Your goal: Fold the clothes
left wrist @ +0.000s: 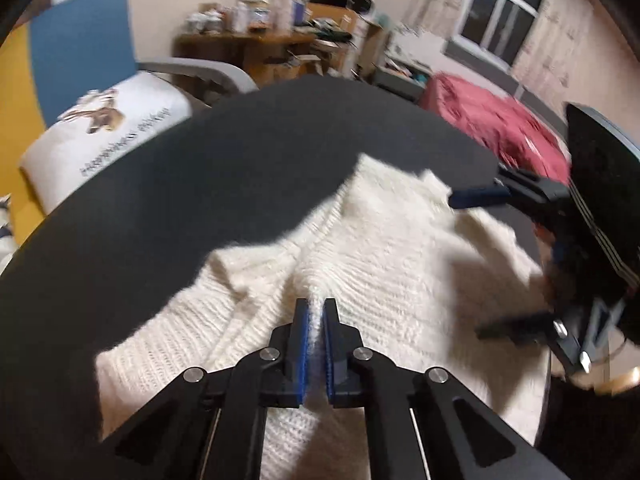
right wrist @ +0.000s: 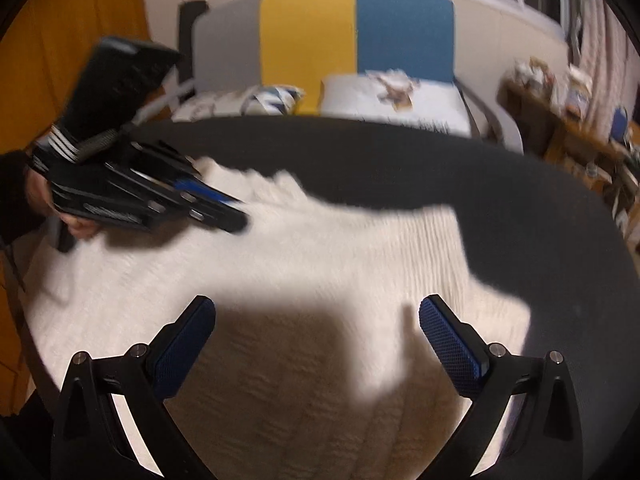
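Cream knitted sweater (left wrist: 400,264), thick and ribbed, lies spread and rumpled on the dark round surface (left wrist: 200,184), covering the near part of it while the far part stays bare. We take the sweater as our landmark. At its near side, our left gripper (left wrist: 316,308) has its black jaws with blue pads brought together on a raised ridge of the knit, which stands pinched between them. From the right wrist view this same gripper (right wrist: 236,216) rests its tips on the sweater's far left portion, with a hand (right wrist: 76,224) wrapped around its handle.

Our right gripper (right wrist: 316,320) hangs over the sweater's near middle with its jaws wide apart and nothing between them; its shadow falls on the knit below. In the left wrist view it (left wrist: 472,256) reaches in from the sweater's right edge, one blue-padded finger above the cloth.

Beyond the sweater, past the surface's far edge, we see a white printed cushion (left wrist: 108,132) on a sofa with yellow and blue back panels (right wrist: 352,28). To the sweater's far right lies a crumpled red cloth (left wrist: 492,128), and behind that a cluttered wooden desk (left wrist: 256,44).
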Tool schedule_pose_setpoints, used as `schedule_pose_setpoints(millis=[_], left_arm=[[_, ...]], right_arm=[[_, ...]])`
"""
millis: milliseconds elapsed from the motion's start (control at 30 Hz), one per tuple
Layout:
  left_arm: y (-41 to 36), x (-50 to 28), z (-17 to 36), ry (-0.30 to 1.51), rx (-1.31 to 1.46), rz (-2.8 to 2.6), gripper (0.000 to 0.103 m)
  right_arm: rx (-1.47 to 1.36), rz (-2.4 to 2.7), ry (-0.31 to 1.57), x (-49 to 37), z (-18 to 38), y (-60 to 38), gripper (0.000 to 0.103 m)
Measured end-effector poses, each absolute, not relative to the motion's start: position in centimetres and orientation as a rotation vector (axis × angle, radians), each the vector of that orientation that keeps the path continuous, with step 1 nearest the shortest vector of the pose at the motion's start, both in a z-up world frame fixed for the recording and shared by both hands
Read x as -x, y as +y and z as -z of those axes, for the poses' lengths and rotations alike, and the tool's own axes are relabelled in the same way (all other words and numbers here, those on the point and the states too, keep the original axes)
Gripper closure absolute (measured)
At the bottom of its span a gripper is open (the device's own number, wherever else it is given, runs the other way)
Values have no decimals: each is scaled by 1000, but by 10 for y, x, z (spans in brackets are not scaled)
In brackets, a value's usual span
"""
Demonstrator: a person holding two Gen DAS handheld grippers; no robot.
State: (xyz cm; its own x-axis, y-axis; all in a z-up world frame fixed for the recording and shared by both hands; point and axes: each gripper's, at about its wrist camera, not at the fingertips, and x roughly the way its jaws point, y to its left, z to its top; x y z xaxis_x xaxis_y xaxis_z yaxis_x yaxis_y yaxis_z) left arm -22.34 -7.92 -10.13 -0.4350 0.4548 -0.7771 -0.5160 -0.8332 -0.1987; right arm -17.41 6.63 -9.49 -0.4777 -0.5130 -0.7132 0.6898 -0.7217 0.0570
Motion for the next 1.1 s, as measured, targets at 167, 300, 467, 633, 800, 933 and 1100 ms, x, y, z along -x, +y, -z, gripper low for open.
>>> schedule_pose_setpoints(millis=[167,300,467,633,800,933,1100], left_arm=[[-75,231,119,95,1255,-2352,94],[-81,231,119,43,1265,-2344,92],[-103,237,124,-216,1274,-2292,86],[-102,237,123,-232,1264,-2311,85],[-133,223,103,-354,1210,-2444,79],[-174,182,87,-316,1218,-2620,77],[-207,140,77,-93,1220,-2703,76]], right_arm=[[-1050,2096,327,186,125,49,0],[-1078,2080,235,195,122,58,0],[-951,1989,333,187,97,38,0],[-1041,1928,405,228,119,11,0],[-1079,1927,236,248,129,21,0],[-1092,1953,293,246,127,13,0],[-1065,1999,259,221,102,4,0]])
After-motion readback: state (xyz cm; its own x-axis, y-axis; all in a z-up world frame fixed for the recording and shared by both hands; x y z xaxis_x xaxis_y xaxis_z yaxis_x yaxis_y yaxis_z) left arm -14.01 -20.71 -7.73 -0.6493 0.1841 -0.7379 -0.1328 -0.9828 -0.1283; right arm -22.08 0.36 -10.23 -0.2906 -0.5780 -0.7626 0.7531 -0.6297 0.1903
